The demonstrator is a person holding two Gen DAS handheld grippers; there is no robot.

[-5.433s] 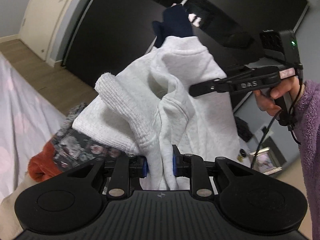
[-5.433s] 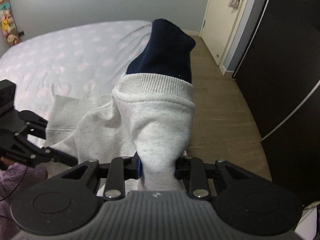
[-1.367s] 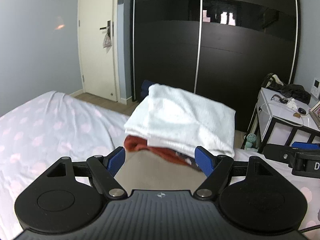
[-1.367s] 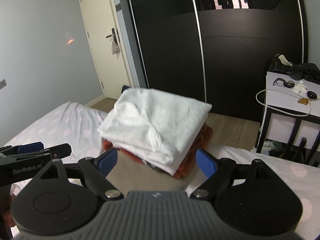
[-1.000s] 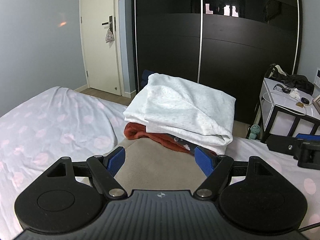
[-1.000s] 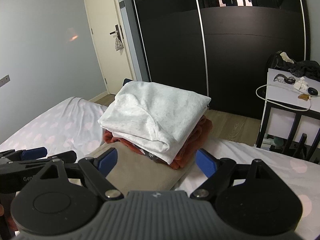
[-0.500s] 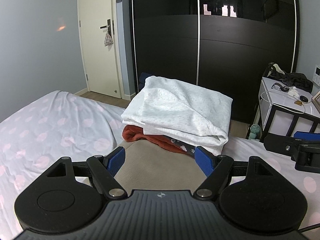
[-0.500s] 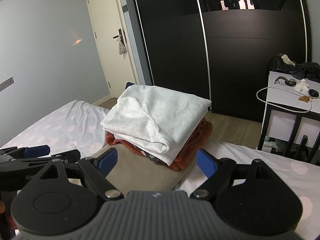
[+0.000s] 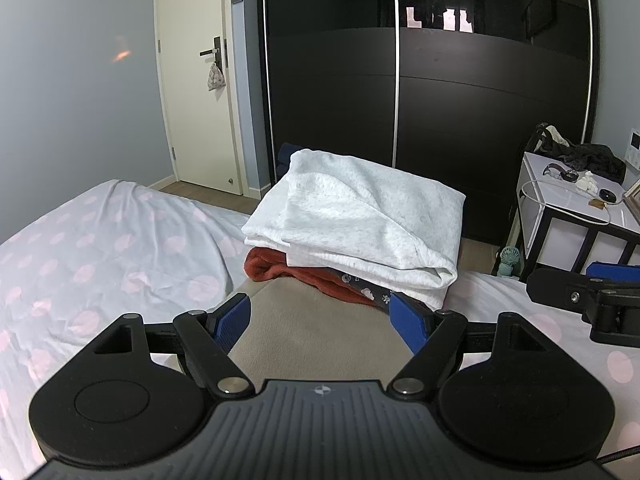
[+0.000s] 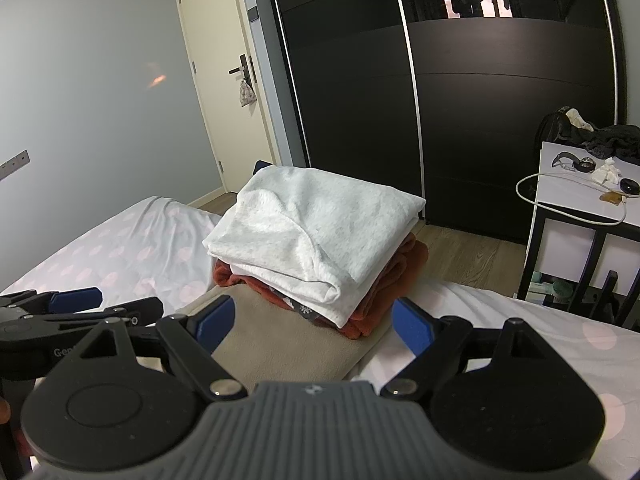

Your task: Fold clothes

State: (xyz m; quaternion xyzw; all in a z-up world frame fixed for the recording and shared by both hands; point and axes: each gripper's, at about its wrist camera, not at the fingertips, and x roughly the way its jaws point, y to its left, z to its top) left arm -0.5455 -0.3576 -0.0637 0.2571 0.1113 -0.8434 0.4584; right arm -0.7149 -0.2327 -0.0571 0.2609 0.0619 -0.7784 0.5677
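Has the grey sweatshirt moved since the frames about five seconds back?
Yes. The grey sweatshirt was then held up in both grippers; now it lies folded on the stack on the bed, before the black wardrobe.

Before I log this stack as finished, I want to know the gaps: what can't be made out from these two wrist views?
- Patterned dark garment: only an edge shows in both views, under the folded white sweatshirt.
- Navy item behind the stack: mostly blocked by the sweatshirt.
- Beige cloth: its near end is hidden by each gripper's body.
- Small items on the side table: too small to identify.
- Left gripper and right gripper: both open, empty.
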